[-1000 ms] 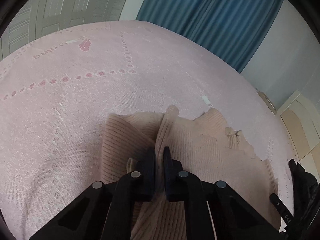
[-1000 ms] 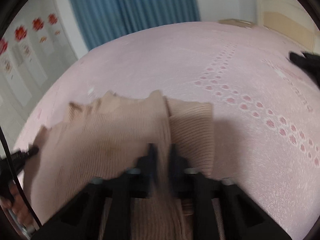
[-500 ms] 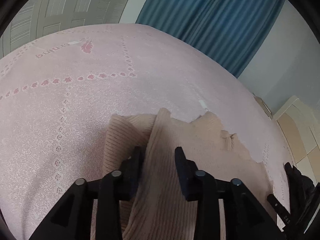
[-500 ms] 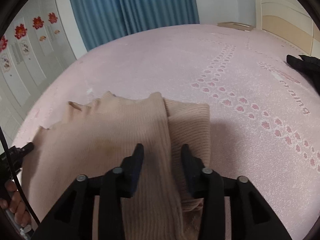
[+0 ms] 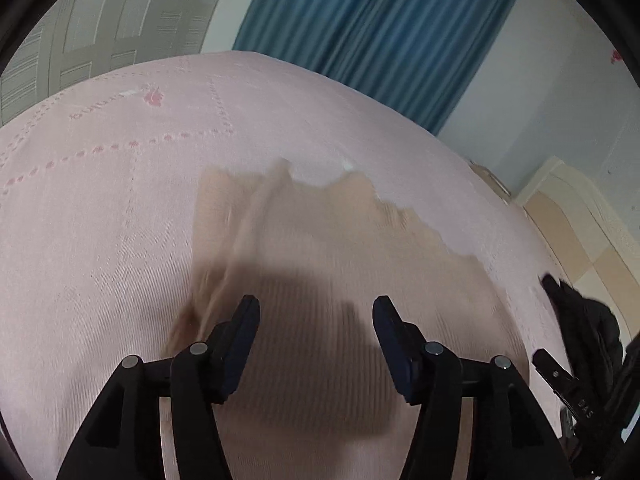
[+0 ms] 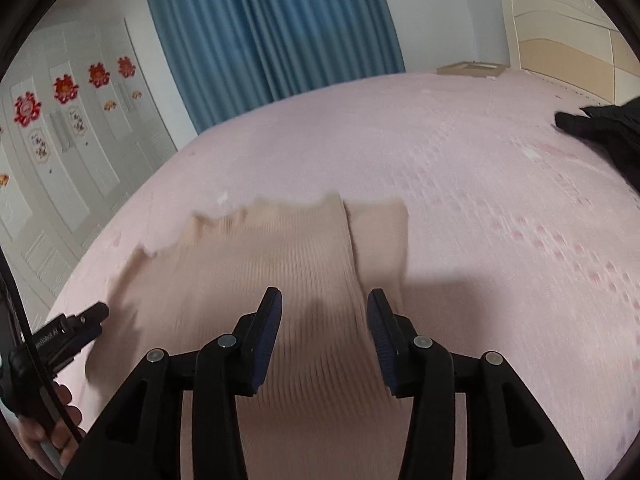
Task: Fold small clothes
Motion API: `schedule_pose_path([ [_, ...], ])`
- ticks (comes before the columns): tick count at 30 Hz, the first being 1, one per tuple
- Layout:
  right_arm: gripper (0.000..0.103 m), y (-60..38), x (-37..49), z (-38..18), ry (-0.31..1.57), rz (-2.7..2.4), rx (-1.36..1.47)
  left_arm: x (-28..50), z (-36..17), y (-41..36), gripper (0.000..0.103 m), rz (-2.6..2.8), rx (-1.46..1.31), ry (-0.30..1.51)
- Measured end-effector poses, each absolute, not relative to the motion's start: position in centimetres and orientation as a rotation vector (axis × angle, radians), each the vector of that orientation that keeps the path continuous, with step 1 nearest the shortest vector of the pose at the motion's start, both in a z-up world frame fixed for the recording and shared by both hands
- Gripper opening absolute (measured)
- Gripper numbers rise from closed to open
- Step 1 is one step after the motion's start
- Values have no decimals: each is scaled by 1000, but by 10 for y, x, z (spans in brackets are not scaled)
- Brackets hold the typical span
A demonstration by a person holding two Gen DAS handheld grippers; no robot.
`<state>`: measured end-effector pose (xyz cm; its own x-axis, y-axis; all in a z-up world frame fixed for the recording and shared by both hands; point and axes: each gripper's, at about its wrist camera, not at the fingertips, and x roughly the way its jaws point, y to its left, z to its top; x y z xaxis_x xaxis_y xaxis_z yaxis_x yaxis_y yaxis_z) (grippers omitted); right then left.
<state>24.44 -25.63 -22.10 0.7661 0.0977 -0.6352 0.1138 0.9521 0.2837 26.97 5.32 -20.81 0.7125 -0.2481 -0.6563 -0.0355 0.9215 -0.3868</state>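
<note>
- Left wrist view shows our left gripper (image 5: 316, 312) with its jaws apart and just been opening; nothing is between the pads, and the beige ribbed knit garment (image 5: 340, 248) lies beneath them on the pink bedspread (image 5: 100, 220).
- Right wrist view shows our right gripper (image 6: 324, 308) likewise parted, jaws just been opening, with the garment (image 6: 248, 264) flat below and no cloth pinched.
- We see a folded flap of the knit lying over the body of the garment, its edge running away from the right gripper.
- At the left edge of the right view we see the other gripper's black tip and a hand (image 6: 44, 432) gripping its handle.
- A black garment (image 6: 608, 128) lies well apart on the bedspread, toward the cream headboard (image 6: 560, 36).
- Blue curtains (image 6: 264, 32) hang beyond the bed.
</note>
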Motion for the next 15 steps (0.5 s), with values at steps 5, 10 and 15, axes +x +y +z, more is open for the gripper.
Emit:
schedule_pose_path([
  [5,49,-253,202,-237,808,42,398,213,-217,59,57,-153,-403,835],
  [10,49,-250,199,-252,880,61,499,206,-241,76,57,-202,-546,933],
  [15,49,-255,211,-270,916,58,612,222,-252,91,57,-230,-681,907],
])
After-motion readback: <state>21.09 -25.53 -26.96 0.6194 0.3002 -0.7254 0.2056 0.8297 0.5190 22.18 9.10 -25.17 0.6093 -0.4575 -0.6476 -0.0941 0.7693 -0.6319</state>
